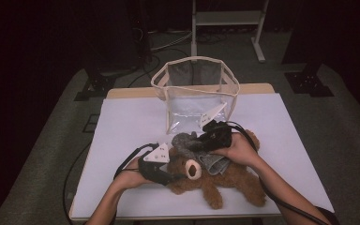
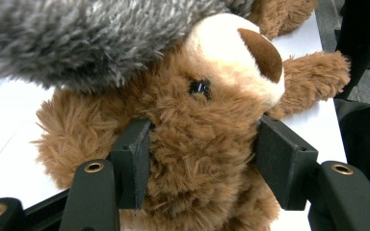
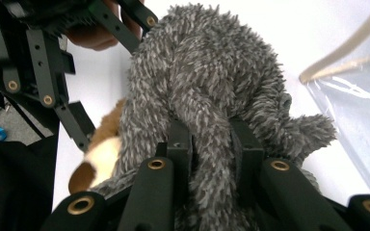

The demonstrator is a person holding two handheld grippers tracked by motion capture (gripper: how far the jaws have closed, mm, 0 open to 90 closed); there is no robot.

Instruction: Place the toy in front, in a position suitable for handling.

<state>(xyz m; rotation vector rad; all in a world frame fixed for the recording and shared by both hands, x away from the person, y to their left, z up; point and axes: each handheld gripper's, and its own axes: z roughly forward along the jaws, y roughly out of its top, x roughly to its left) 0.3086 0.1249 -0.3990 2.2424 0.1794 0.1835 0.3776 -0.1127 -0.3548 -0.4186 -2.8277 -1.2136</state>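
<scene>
Jaws on your left gripper [image 2: 200, 159] press into the teddy bear's [image 2: 207, 144] brown head from both sides, just below its eye, with its cream muzzle pointing away from you and up. From above, that gripper sits at the near left of the white table [image 1: 122, 122], and the bear lies on its back with its long axis running from the head at your left gripper out to the legs at the near right. Your right gripper [image 3: 209, 144] pinches a thick fold of the grey plush cloth [image 3: 207, 77], jaws nearly together, and holds it bunched just above and beyond the bear's head, touching the fur. So the cloth lies over the bear's head and chest, and your right hand [image 1: 236, 147] rests across the bear's upper body, nearer to the bag than the left hand is. Beyond both, near the far edge of the table, stands the clear plastic bag with cream trim [image 1: 194, 93], mouth open upward. Its front wall rises just behind the right gripper, so anything moved toward it must, by my judgement, be lifted over that rim. Nothing else lies between.
</scene>
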